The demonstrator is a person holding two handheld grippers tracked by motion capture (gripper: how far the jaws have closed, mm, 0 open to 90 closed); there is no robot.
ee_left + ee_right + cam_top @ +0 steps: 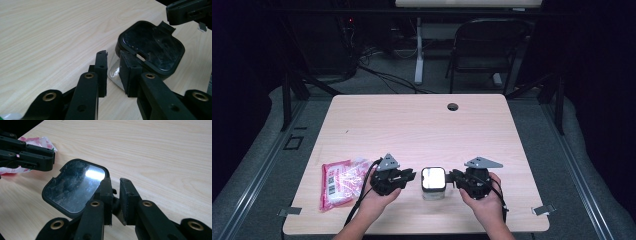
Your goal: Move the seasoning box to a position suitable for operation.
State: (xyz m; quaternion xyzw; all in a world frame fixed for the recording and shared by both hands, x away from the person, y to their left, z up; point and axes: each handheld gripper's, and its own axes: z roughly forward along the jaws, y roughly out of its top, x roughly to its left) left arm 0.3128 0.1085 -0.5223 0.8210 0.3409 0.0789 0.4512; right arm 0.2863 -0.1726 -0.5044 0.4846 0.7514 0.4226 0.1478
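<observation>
— Black-lidded and clear-walled, the small container sits at the counter's near edge, squarely between the two grippers. Its lid has rounded corners and a tab.

— Which way from each?

— From the left gripper it lies at three o'clock; from the right gripper, at nine. Both are about equally near, tips just beside its walls.

— And the jaws?

— In the left gripper view they stand a narrow gap apart at the container's corner, holding nothing that I can see. In the right gripper view, again slightly parted, against the lid's rim; whether they pinch anything I cannot tell.

— Anything else?

— A pink packet at nine o'clock, beyond the left hand.
</observation>
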